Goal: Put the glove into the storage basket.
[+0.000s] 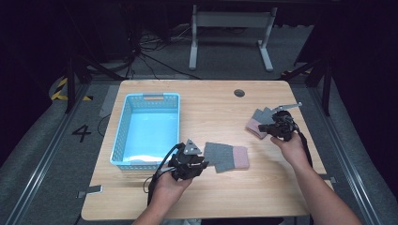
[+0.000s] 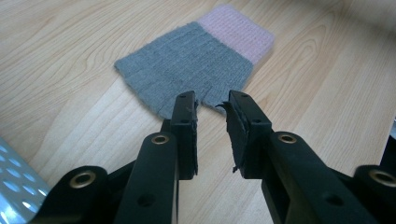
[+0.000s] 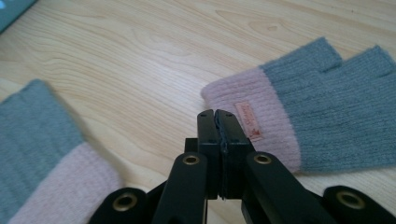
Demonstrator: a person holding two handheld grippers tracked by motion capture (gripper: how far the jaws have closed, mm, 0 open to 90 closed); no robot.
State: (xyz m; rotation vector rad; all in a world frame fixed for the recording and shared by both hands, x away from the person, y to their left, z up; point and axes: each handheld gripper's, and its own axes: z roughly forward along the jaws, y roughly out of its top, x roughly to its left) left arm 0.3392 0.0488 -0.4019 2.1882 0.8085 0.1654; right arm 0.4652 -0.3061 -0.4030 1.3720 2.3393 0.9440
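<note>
On the wooden bench (image 1: 220,105), your two grippers each face a grey knitted fingerless glove with a pink cuff.

From above, your left gripper (image 1: 190,165) sits near the front edge beside one glove (image 1: 226,157), next to the light blue plastic basket (image 1: 123,136); your right gripper (image 1: 277,126) meets the other glove (image 1: 259,123) near the right edge. In the left gripper view, the jaws stand narrowly apart at that glove's (image 2: 191,65) finger end, gripping nothing. In the right gripper view, the jaws are pressed together, empty, over the pink cuff (image 3: 254,119).

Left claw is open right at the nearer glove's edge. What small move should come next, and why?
Probably ease the left claw forward and shut it on the near glove: its jaws stand apart at the grey edge, nothing between them yet. The right claw, jaws together, sits by the far glove, holding nothing.
</note>
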